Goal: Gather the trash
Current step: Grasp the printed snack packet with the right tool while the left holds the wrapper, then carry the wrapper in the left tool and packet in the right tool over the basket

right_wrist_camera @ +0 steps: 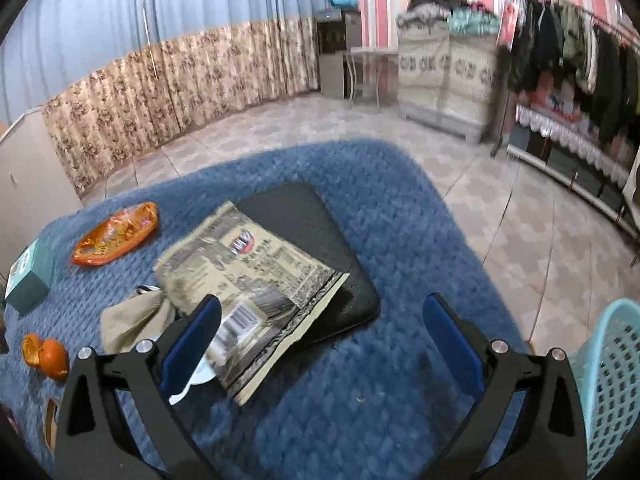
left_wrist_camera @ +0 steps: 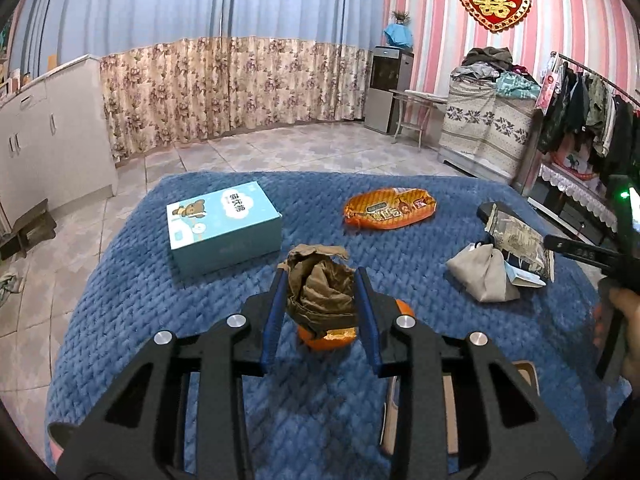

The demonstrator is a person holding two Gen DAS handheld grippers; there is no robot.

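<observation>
Left gripper (left_wrist_camera: pixel 321 280): I had its blue pads pressed narrow on a crumpled brown paper wad (left_wrist_camera: pixel 320 286), pinched at both flanks so the loose folds could not spring free; the wad hung clear above the blue knitted cover (left_wrist_camera: pixel 120 280).

Orange peel (left_wrist_camera: pixel 324 338): it lay on the cover directly beneath the wad, partly hidden by it, so I judged it separate trash yet to be picked.

Right gripper (right_wrist_camera: pixel 320 344): I kept its fingers spread wide with nothing between the pads, held above the cover near the printed foil bag (right_wrist_camera: pixel 256 280), probably lining up for that piece.

Printed foil bag: it rested half across a black flat case (right_wrist_camera: pixel 316 216), one corner sticking out toward my left finger, which offered an edge to grab.

Basket (right_wrist_camera: pixel 608 380): the pale blue mesh one stood at the right edge of the right wrist view, beside the cover; I took it as the place for the trash.

Other trash: an orange snack wrapper (left_wrist_camera: pixel 390 208) and a grey cloth bundle (left_wrist_camera: pixel 482 272) sat apart on the cover.

Teal box (left_wrist_camera: pixel 224 228): upright, apart from the trash.
</observation>
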